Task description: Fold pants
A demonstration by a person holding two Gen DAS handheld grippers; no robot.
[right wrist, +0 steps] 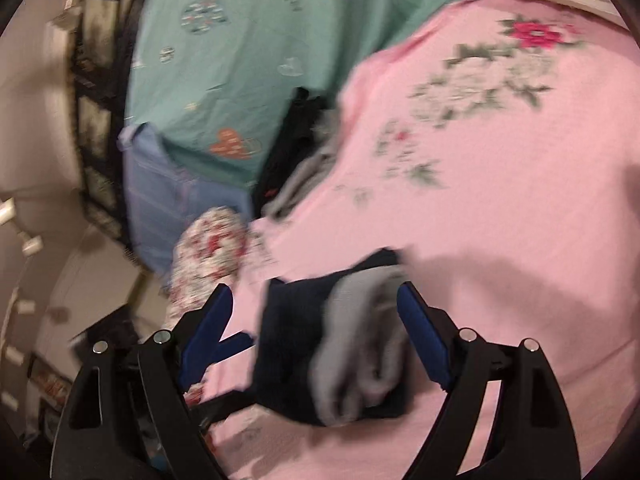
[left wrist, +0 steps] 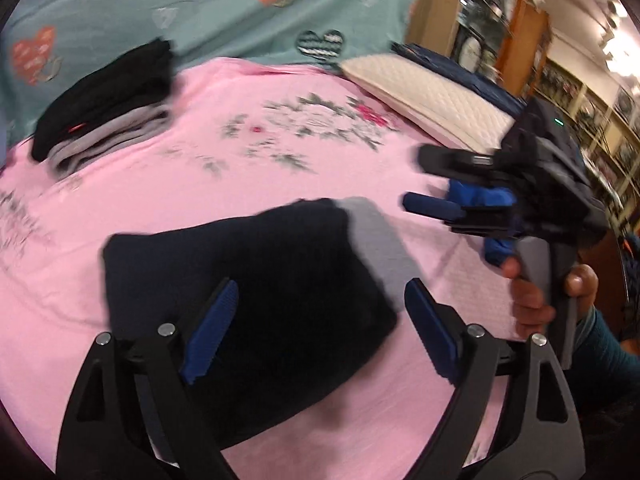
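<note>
A stack of clothes [left wrist: 108, 100] sits well behind your folded dark pants [left wrist: 248, 280]; both your left gripper [left wrist: 320, 312] and right gripper [right wrist: 316, 316] are spread, holding nothing.

Left black two-finger gripper with blue pads [left wrist: 320, 328] spread wide; right black blue-padded gripper [left wrist: 424, 180] likewise parted, bare hand [left wrist: 536, 296] gripping its grey handle.
</note>
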